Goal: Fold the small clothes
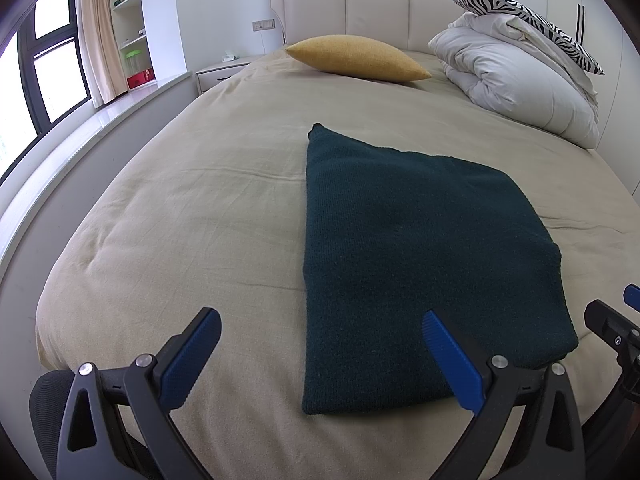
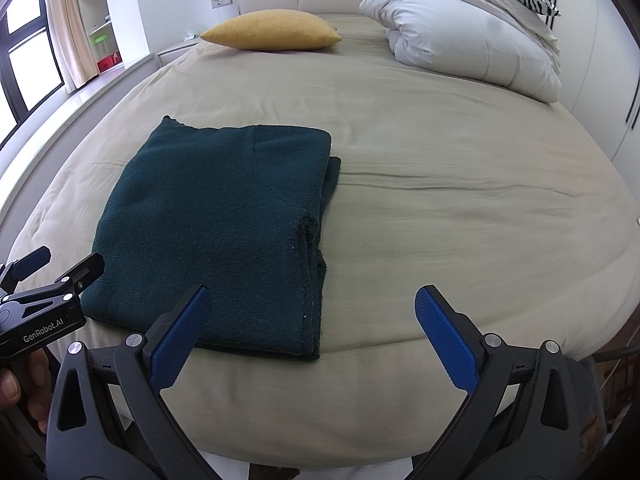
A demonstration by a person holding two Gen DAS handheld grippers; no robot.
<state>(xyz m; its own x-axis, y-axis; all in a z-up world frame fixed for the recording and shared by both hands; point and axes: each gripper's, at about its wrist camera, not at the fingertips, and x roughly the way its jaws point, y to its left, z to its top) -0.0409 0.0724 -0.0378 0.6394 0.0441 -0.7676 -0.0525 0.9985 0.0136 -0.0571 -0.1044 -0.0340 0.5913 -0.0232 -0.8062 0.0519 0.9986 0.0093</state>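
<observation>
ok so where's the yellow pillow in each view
Left wrist view: yellow pillow lies upper centre, beyond the folded green garment, near the headboard.
Right wrist view: yellow pillow lies upper left of centre.
Shared landmark: the white folded duvet, to the pillow's right in both.

Left gripper (image 1: 322, 354): black plastic frame with triangular cut-outs, silver round screws at the pivots, two fingers (image 1: 188, 360) faced in blue ribbed pads. Right gripper (image 2: 314, 340): same build. White lettering "GenRobot.AI" on the left gripper's black body.
</observation>
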